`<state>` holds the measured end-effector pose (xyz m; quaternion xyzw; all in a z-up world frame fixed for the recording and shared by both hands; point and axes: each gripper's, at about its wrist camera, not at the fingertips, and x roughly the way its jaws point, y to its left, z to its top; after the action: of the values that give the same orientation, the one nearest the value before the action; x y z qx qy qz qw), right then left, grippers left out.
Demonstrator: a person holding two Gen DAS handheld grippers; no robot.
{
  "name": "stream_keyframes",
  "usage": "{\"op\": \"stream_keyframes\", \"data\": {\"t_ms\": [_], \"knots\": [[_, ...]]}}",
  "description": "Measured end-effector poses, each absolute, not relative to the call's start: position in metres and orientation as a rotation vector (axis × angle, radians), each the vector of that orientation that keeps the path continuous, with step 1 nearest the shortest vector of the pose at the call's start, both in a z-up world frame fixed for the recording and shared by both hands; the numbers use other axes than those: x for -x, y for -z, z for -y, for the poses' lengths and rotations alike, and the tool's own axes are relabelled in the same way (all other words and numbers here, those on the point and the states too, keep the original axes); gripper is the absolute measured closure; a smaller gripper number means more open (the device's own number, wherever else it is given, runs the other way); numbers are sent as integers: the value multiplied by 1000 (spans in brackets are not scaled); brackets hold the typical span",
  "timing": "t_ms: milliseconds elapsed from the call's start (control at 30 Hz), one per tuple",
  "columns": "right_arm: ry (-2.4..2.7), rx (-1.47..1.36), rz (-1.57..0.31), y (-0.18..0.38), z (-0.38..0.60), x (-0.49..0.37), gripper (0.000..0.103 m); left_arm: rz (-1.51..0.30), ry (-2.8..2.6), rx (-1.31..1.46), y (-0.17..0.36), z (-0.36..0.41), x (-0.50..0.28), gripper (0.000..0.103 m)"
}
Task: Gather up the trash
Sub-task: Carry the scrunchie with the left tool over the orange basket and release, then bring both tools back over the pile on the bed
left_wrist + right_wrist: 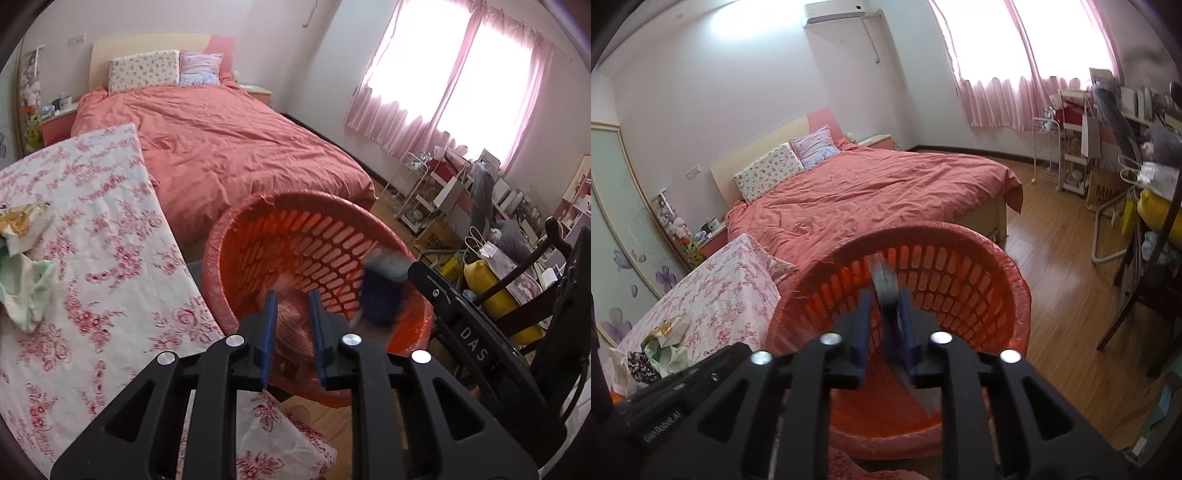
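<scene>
Now both fingers (291, 295) (885, 295) parted over the basket (229, 229), blurred wrapper (886, 280) between the right pair.

Slotted plastic basket (960, 280); glossy wood floor (1052, 258)

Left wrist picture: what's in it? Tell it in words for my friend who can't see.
The left claw hangs open over an orange basket, with a blurry pink scrap below it and a blurry blue thing beside. Left is a flowery table with wrappers; a bed is behind.
</scene>
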<state>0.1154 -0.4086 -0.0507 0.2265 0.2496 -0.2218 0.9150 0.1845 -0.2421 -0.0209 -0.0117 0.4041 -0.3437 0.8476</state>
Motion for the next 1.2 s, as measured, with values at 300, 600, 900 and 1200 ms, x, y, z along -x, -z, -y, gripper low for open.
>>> {"op": "stream_keyframes", "data": {"t_ms": [300,600,900,1200], "knots": [[519,-414,-525,46,401,-102,49,-819,634,-35,18,216,-172,52],[442,-351,-545,32,355,-107,49,-781,492,-66,12,152,-166,51],[293,-289,-579,20,281,-131,49,-746,325,-15,7,67,-168,48],[124,-224,-639,22,204,-167,51,-742,158,42,12,-18,-169,48]]}}
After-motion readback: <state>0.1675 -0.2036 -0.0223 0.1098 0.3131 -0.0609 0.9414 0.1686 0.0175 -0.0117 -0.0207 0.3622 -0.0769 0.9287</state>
